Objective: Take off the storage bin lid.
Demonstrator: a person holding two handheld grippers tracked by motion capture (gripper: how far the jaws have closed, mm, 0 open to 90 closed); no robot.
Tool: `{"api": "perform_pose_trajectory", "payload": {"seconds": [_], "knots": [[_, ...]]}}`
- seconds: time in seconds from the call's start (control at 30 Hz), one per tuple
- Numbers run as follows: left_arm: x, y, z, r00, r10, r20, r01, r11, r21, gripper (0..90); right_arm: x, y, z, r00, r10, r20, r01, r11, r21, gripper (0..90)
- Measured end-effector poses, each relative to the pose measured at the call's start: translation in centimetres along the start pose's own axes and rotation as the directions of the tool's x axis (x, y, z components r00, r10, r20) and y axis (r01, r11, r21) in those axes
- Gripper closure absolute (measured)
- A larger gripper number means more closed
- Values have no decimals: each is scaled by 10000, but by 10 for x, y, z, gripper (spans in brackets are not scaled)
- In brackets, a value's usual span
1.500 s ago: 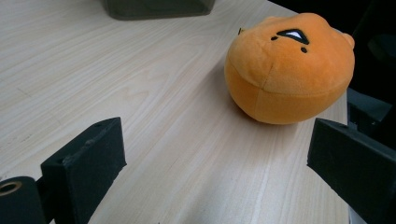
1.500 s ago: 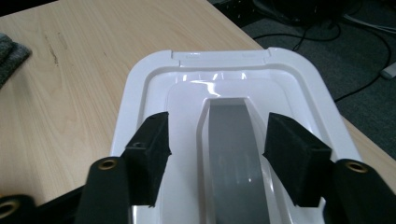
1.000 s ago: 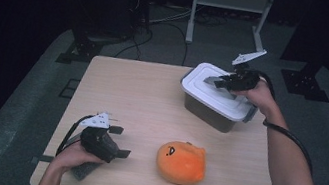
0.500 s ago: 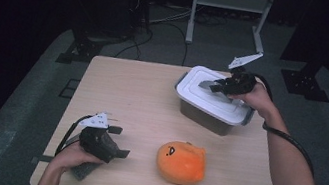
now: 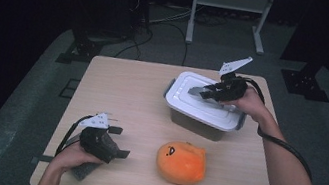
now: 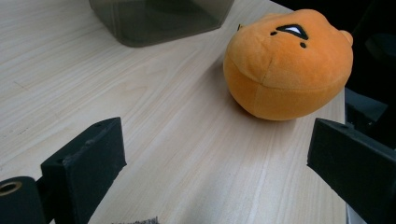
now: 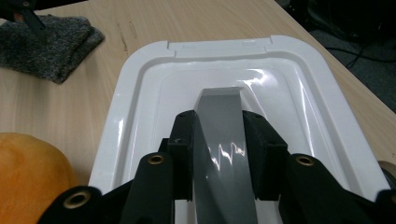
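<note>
The right claw [image 7: 217, 154] is clamped across the grey handle [image 7: 219, 135], whose long axis runs along the white lid [image 5: 200, 109] near the counter's [image 5: 122, 90] far right corner; the left claw [image 6: 210, 172], spread apart, lies well off.

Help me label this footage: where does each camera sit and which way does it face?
High view: above the near table edge, looking forward and down; both forearms, left gripper, right gripper.
Left gripper view: rides the left gripper, looking low across the table at the orange plush; open jaws.
Right gripper view: over the white lid; jaws clamp its grey handle.
All three share plush and box.
</note>
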State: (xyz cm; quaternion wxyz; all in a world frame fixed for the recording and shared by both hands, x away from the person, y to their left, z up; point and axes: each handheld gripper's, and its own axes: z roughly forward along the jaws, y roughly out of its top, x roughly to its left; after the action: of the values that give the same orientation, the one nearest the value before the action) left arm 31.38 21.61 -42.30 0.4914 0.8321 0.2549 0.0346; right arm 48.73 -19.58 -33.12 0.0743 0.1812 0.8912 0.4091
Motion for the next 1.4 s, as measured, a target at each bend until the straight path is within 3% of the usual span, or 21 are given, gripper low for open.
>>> {"api": "perform_pose_trajectory", "payload": {"seconds": [0.53,1.23,1.4], "knots": [[2,-3,0,9999,-104,-114,105,9999,117,33,27,11,16,9964,-536,-655,525,9985,-182,651],[4,-6,2,9998,-128,-150,133,9994,305,33,41,20,25,9912,-705,-1118,705,9975,-36,653],[5,-7,1,9997,-145,-204,152,9992,363,33,40,21,25,9918,-747,-1041,754,9972,22,653]]}}
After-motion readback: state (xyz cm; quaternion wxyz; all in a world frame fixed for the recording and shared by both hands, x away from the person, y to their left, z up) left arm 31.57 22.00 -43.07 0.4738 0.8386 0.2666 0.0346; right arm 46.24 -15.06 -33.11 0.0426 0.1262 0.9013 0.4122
